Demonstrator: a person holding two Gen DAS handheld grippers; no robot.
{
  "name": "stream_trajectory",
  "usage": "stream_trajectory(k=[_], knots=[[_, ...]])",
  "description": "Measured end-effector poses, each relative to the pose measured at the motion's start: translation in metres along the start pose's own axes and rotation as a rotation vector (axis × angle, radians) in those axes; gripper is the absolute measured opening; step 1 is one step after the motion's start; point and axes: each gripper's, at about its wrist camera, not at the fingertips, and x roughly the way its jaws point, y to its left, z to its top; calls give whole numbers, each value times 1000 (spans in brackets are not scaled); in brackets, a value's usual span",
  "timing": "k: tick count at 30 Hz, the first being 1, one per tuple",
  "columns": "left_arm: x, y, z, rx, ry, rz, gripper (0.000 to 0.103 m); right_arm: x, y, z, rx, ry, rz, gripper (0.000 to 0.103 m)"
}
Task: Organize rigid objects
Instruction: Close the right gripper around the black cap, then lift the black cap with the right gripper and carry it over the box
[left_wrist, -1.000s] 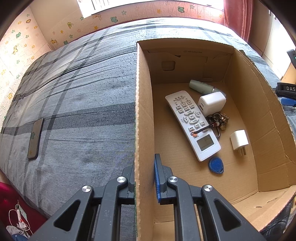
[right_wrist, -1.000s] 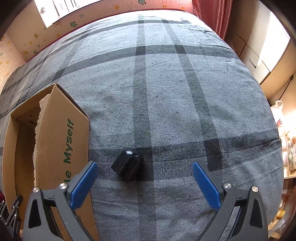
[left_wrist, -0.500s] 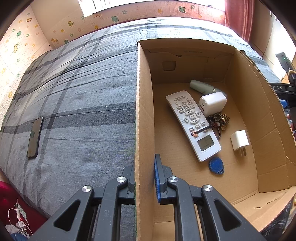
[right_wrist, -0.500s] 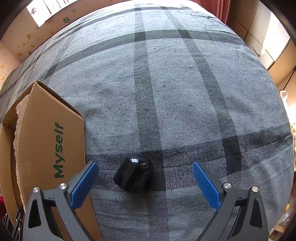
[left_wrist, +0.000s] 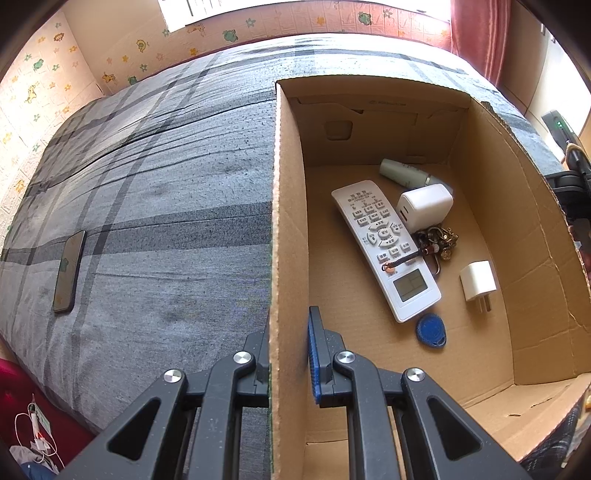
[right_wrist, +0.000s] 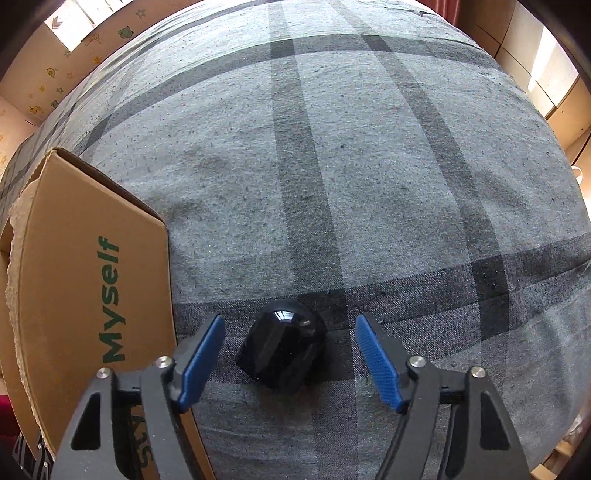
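Observation:
My left gripper (left_wrist: 289, 343) is shut on the left wall of the cardboard box (left_wrist: 275, 206), one finger inside and one outside. In the box lie a white remote (left_wrist: 384, 245), a white charger block (left_wrist: 424, 206), a pale bottle (left_wrist: 400, 171), a key bunch (left_wrist: 437, 240), a small white plug (left_wrist: 478, 284) and a blue key fob (left_wrist: 431, 330). My right gripper (right_wrist: 290, 354) is open, its fingers on either side of a glossy black rounded object (right_wrist: 282, 349) on the bedspread, not touching it.
A phone (left_wrist: 68, 271) lies on the grey plaid bedspread (left_wrist: 166, 192) far left of the box. The box's outer wall (right_wrist: 92, 280) with green "Myself" lettering stands just left of my right gripper. The bed's edges fall away at left and right.
My right gripper has moved forward and down over the black object and its jaws have narrowed around it. The left gripper has stayed clamped on the box wall.

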Motion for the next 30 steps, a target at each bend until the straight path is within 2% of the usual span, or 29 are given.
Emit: stream_trajectory(k=[12,23,30], knots=[[-2,-1,-1,-1,-9,1,14,-24,14,-9,-58,-41,-30,45],[-2,-1,-1,-1,-12,-3,14,-90,34,-19,-116,-113,-40,45],[-2,-1,-1,1,-13,-4,14,-131,52,-14,-175,-159,-24,44]])
